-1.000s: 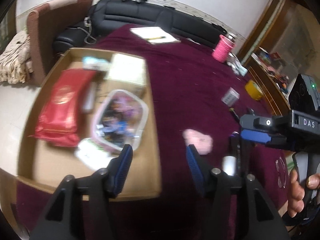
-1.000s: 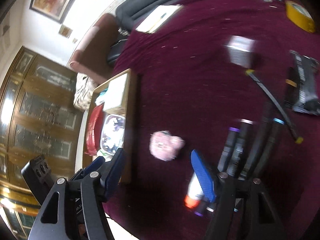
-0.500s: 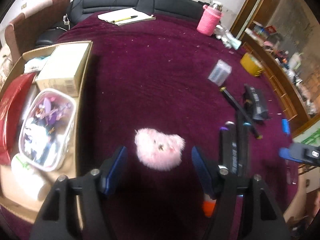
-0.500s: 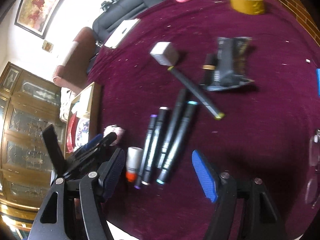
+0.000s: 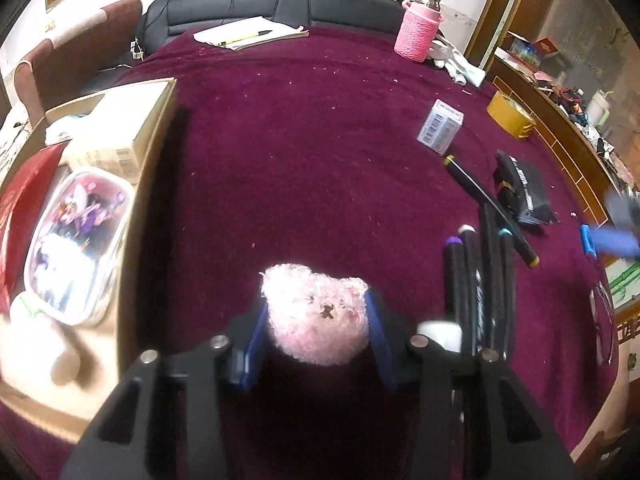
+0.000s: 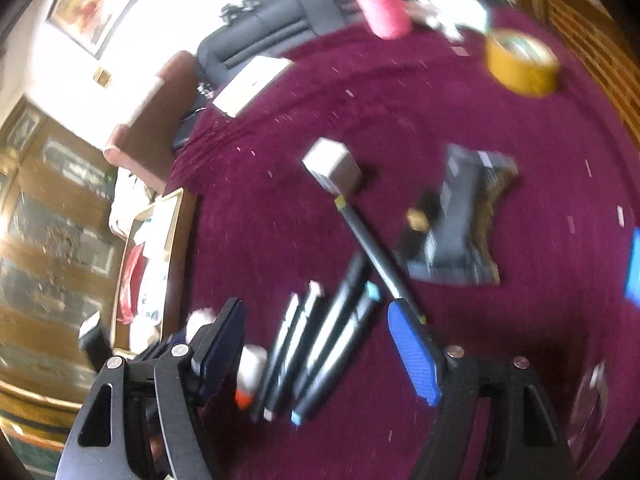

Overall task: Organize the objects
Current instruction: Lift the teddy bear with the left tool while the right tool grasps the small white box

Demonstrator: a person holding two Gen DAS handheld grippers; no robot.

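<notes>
Plainly, in the left wrist view, the left gripper [image 5: 318, 332] has a pink plush bear head [image 5: 318, 316] between its blue pads, and the jaws are closing on it; the pads look to be at the fluff on both sides, though how firmly they press I cannot tell. The plush lies on the maroon cloth [image 5: 320, 140], beside a row of dark markers [image 5: 480, 292] and well clear of the cardboard box [image 5: 154, 152] at the left. It should be light, soft and squashy, so a hold across its middle, where the pads now sit, ought to carry it without slipping. Half a second earlier the plush lay ahead of wider jaws; now it sits right between them and fills more of the view.

From the right wrist view, the right gripper [image 6: 320, 344] hangs over the markers [image 6: 320, 340] with its jaws spread wide and opening, nothing pinched. These markers are stiff, smooth and apt to roll, so they are best taken across their barrels. Compared with the earlier frame, the markers have shifted from the left finger to between the fingers, and the black pouch [image 6: 460, 220] now lies nearer.
</notes>
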